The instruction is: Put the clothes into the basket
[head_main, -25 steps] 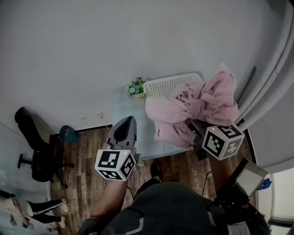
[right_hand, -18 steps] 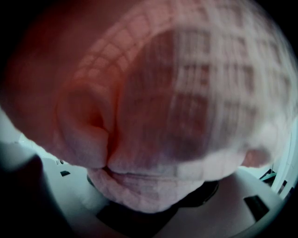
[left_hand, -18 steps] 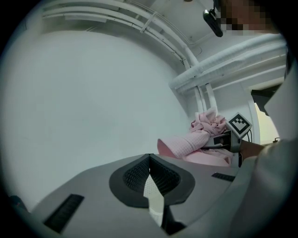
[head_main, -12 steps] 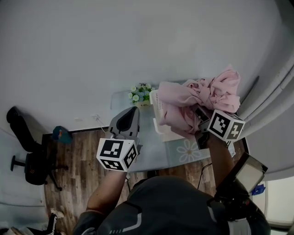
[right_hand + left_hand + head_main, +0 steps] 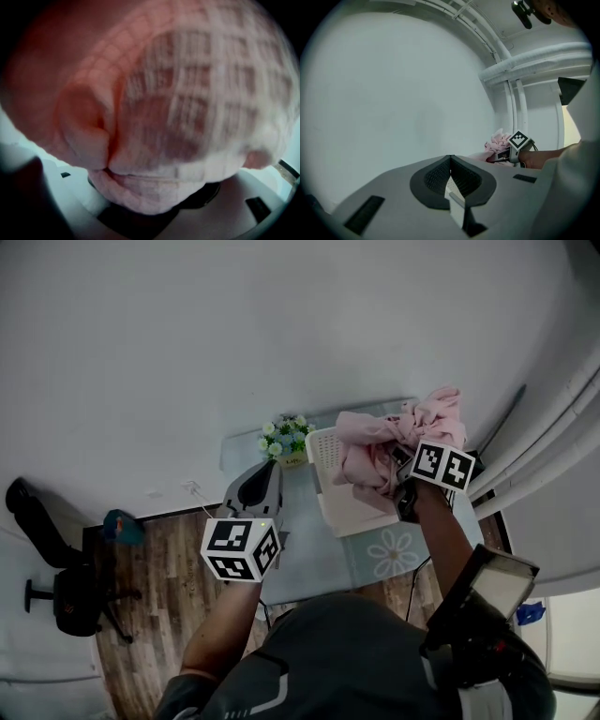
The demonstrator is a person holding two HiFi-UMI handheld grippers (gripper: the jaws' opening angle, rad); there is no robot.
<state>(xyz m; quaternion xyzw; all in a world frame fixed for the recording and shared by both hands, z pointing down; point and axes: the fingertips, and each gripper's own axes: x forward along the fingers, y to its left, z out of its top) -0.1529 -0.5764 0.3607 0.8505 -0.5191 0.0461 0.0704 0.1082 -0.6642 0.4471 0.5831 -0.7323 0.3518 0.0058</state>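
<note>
A bundle of pink clothes [image 5: 375,439] hangs over and into the white slatted basket [image 5: 324,452] at the back of the table. My right gripper [image 5: 401,463] is shut on that bundle from the right, its marker cube just above the wrist. In the right gripper view the pink clothes [image 5: 164,108] fill almost everything and bulge out between the jaws of the right gripper [image 5: 151,190]. My left gripper [image 5: 266,476] hovers left of the basket, shut and holding nothing. The left gripper view shows the left gripper [image 5: 450,158] with its tips together, and the pink clothes [image 5: 498,140] far off to the right.
The basket stands on a glass-topped table [image 5: 309,554] with a daisy print [image 5: 394,550]. A small pot of flowers [image 5: 286,437] sits by the basket's left corner. An office chair [image 5: 56,587] stands on the wooden floor to the left. Pipes run down the wall at right.
My right gripper has carried the pink bundle down and to the left, so it now hangs over the basket in a tighter bunch. The left gripper has shifted slightly and stays shut.
</note>
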